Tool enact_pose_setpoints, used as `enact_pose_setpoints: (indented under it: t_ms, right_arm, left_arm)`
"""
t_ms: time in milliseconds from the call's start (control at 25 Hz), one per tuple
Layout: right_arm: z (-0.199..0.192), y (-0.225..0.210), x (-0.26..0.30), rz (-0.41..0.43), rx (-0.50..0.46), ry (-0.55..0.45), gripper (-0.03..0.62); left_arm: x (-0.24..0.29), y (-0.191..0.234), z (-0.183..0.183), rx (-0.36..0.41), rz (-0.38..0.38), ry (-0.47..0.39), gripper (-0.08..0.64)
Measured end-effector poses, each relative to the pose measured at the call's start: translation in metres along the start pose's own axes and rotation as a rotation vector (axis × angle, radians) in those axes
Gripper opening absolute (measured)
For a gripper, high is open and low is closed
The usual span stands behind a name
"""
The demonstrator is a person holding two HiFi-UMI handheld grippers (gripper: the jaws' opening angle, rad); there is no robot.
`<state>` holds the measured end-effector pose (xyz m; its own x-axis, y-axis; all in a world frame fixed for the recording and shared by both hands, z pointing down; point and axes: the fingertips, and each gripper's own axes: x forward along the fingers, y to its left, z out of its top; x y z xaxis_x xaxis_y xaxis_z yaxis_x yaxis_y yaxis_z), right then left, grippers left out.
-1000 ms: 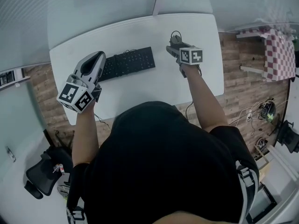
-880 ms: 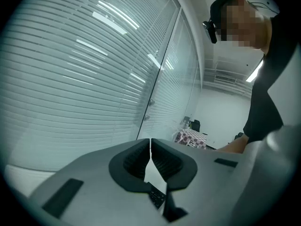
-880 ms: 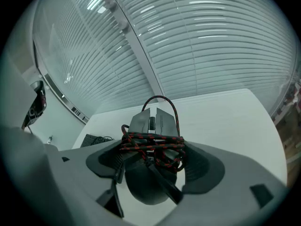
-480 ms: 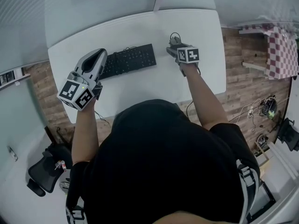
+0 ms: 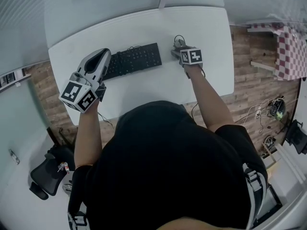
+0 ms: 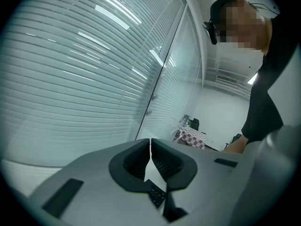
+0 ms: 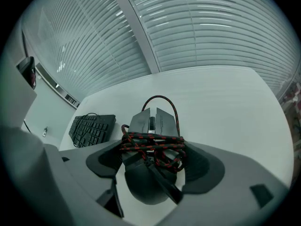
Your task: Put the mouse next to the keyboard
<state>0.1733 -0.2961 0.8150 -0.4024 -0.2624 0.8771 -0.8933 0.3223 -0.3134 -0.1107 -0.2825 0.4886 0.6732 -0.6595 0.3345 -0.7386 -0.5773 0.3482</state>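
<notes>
The mouse (image 7: 151,126) points far away, lengthwise near to far, right of the keyboard (image 5: 134,60). The right gripper (image 7: 153,155) pinches it. Only that gripper's view shows its wrapped cord (image 7: 155,145). The left gripper (image 6: 150,150) has its tongs pressed together.

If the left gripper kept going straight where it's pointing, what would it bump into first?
Probably the blinds. The left gripper, jaws together, aims above the keyboard, so it likely passes over that. Depth to the blinds is unclear.

Bright, cool, even; glare streaks across blinds (image 6: 108,13); faint shadows on counter (image 5: 201,28); heavy fisheye warp, darkened corners, soft near foreground.
</notes>
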Motion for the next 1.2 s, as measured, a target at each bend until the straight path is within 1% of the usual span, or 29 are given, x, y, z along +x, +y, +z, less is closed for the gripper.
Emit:
enact_pose_setpoints:
  t_ms: [400, 560, 720, 880, 1000, 1200]
  right_arm:
    - [-0.0056, -0.0015, 0.0068, -0.042, -0.028, 0.035, 0.411]
    - [-0.0035, 0.0049, 0.0078, -0.025, -0.031, 0.029, 0.411]
    - [-0.0071, -0.0032, 0.0079, -0.068, -0.049, 0.04, 0.411]
    - [-0.006, 0.0042, 0.0089, -0.061, -0.057, 0.031, 0.411]
    - [-0.008, -0.0008, 0.0099, -0.109, -0.086, 0.034, 0.411]
    - [-0.0093, -0.0009, 0.0104, -0.127, -0.101, 0.032, 0.411]
  left_arm:
    - [0.0035, 0.0031, -0.0024, -0.013, -0.003, -0.002, 0.025]
    - [0.0056, 0.0023, -0.0038, -0.018, -0.008, 0.0, 0.025]
    - [0.0063, 0.0021, -0.0046, -0.021, -0.008, 0.003, 0.025]
    - [0.0061, 0.0022, -0.0042, -0.02, -0.007, 0.001, 0.025]
    - [0.0058, 0.0029, -0.0057, -0.025, -0.01, 0.001, 0.025]
    - [0.0045, 0.0034, -0.007, -0.028, -0.012, -0.004, 0.025]
